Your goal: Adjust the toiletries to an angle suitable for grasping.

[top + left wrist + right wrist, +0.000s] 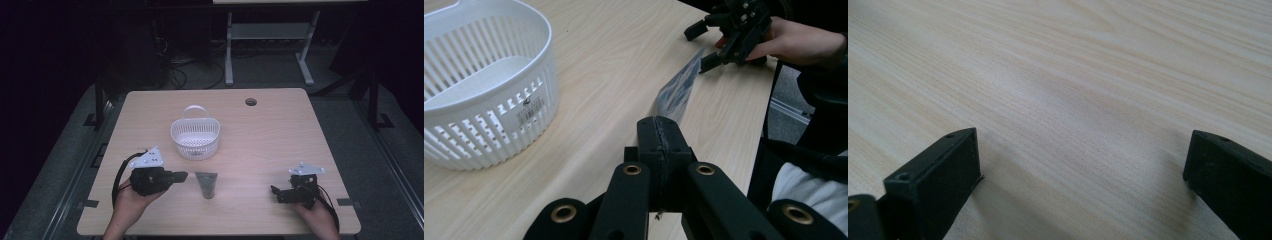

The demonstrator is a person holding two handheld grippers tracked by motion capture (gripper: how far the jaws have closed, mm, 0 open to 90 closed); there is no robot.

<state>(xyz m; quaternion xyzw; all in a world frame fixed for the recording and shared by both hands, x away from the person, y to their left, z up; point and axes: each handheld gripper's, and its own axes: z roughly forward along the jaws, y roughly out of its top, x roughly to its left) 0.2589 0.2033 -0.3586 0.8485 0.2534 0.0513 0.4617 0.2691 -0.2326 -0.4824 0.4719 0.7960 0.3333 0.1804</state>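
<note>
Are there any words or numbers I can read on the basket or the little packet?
White basket: a sticker with a barcode and tiny print on its side, too small to read.
Packet: bluish print, too blurred to read.
Nothing else here carries writing.

A white basket (195, 138) sits mid-frame on the tabletop (270, 130); a grey pouch (206, 184) lies below it. The left gripper (181, 176) is lower left; the right gripper (274, 192) lower right.
</note>
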